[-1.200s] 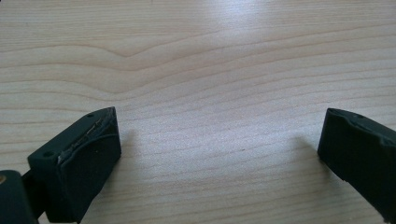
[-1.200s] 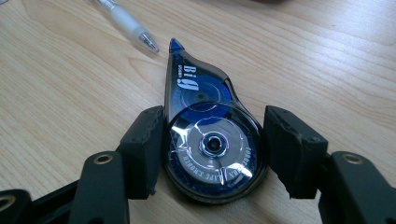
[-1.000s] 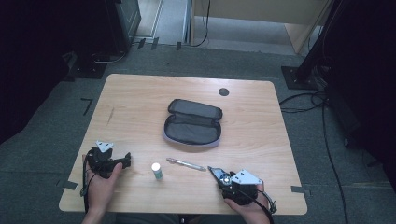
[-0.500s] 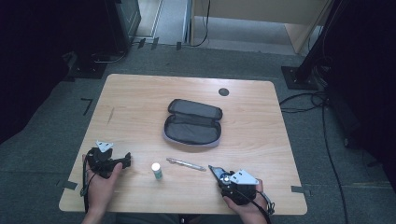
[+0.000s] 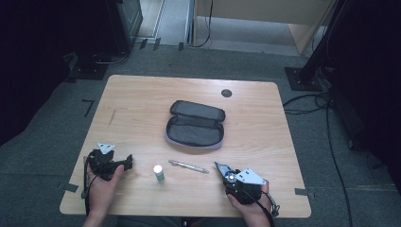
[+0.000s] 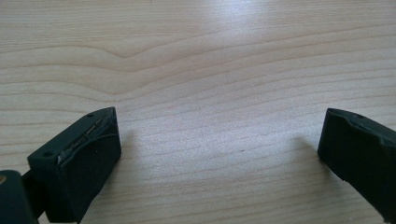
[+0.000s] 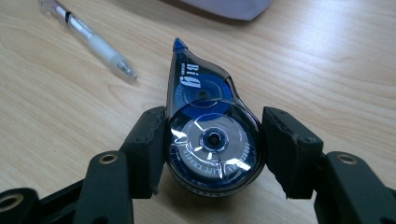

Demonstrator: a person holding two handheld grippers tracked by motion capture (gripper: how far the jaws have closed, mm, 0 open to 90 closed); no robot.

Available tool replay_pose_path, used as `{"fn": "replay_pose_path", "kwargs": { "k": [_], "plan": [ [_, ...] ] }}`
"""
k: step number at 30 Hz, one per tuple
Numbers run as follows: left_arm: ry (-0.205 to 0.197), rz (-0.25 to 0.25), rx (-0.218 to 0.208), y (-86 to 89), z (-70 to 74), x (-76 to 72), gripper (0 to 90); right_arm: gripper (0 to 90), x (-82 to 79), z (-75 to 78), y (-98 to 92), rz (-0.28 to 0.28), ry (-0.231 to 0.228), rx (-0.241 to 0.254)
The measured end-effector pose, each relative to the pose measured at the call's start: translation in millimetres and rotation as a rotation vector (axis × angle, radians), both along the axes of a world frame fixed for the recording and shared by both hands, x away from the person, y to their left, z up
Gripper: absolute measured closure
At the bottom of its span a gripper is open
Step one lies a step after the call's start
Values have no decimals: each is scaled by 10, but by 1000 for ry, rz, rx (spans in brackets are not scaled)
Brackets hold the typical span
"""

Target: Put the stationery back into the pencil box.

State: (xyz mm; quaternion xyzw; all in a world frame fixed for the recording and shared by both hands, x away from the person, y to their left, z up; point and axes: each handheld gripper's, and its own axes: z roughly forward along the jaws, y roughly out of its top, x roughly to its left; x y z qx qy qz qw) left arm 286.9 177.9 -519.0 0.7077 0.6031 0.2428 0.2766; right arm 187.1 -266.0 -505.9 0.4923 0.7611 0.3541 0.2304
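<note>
Jaws of the right gripper (image 7: 212, 140) sit clamped on the correction tape (image 7: 210, 135), at the near right of the tabletop (image 5: 142, 104), barely shifted since a second ago; grip looks settled; left gripper (image 6: 219, 154) idles with jaws apart.

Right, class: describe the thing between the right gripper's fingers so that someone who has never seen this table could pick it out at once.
Start from the wooden table and its open grey pencil case; come toward the near edge, right of the pen. There the right gripper clamps a correction tape dispenser. Unlike the slim pen and the small upright glue stick, it is a flat, teardrop-shaped, see-through blue shell with a round reel inside.
</note>
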Motion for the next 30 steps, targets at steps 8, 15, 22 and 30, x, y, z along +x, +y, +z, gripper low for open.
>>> {"fn": "replay_pose_path", "kwargs": {
  "k": [8,15,22,30],
  "plan": [
    [0,1,-1,-1,0,0,0,421,50,128,-14,-11,-21,21],
    [0,1,0,-1,0,0,0,421,132,296,-35,-23,-43,40],
    [0,1,0,-1,0,0,0,421,226,421,0,-13,-63,41],
    [0,1,0,-1,0,0,0,421,405,607,104,12,-87,43]
  ]
}}
